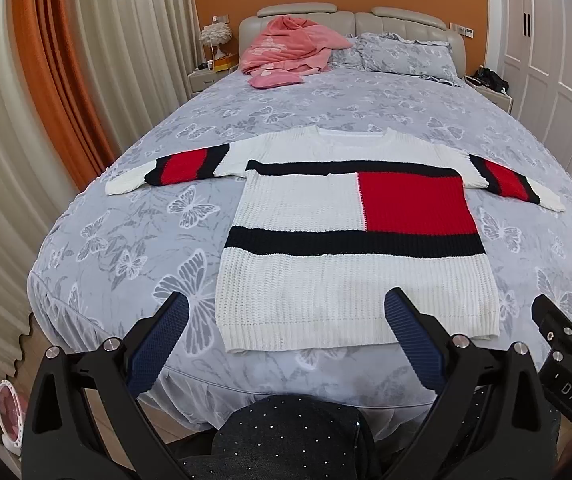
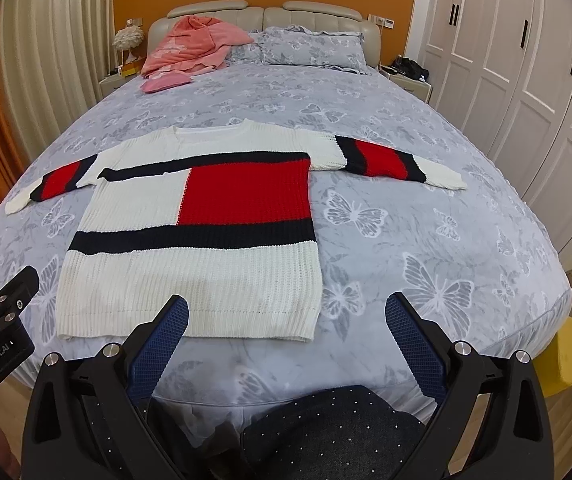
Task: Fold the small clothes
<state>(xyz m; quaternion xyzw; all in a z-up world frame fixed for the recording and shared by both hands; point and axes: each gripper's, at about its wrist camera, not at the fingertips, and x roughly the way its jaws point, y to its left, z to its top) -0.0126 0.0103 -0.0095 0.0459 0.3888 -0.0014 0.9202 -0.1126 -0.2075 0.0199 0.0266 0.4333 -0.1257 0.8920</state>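
Both jaw pairs spread wide and empty: left gripper (image 1: 286, 312) and right gripper (image 2: 286, 312) hover above the bed's (image 1: 118, 248) foot edge. One sweater (image 1: 349, 240) lies flat near that edge, two sleeves outstretched, no fold begun. Next, probably: pinch a sleeve, carry it inward.

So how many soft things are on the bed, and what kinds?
Sweater: 1, white with red and navy blocks, spread flat near the foot of the bed
Pink blanket: 1, bunched by the headboard
Small pink folded piece: 1, in front of the blanket
Pillows: 2, butterfly print
Total: 5
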